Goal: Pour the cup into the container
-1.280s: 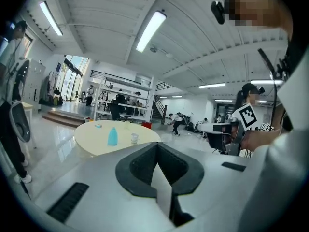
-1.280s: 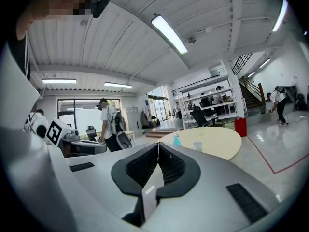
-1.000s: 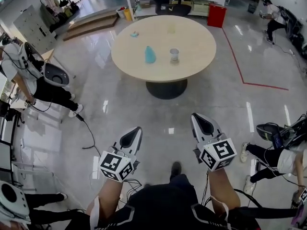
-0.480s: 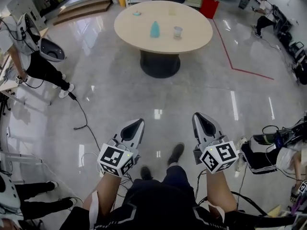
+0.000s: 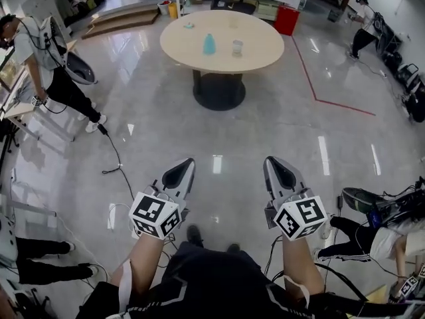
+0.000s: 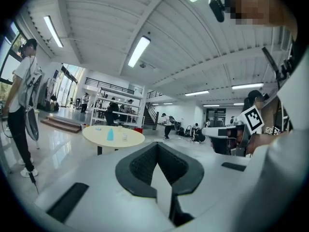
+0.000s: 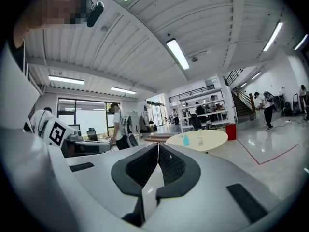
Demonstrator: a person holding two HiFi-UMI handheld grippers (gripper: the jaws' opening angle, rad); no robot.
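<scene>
Currently, the left gripper and right gripper are held pressed together and empty, well apart from the round table; on it the cup is set beside the blue container.

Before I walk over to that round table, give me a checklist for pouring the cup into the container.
1. Left claw free: ok, jaws together with nothing between them.
2. Right claw free: ok, jaws together, empty.
3. Cup upright on the round table: ok, it stands just right of the blue container.
4. Cup within reach: not ok, the table stands far across the floor.
5. Container open at the top: cannot tell, too small from here.
6. Path to the table: probably ok, the cable on the floor lies left of the straight line.
</scene>
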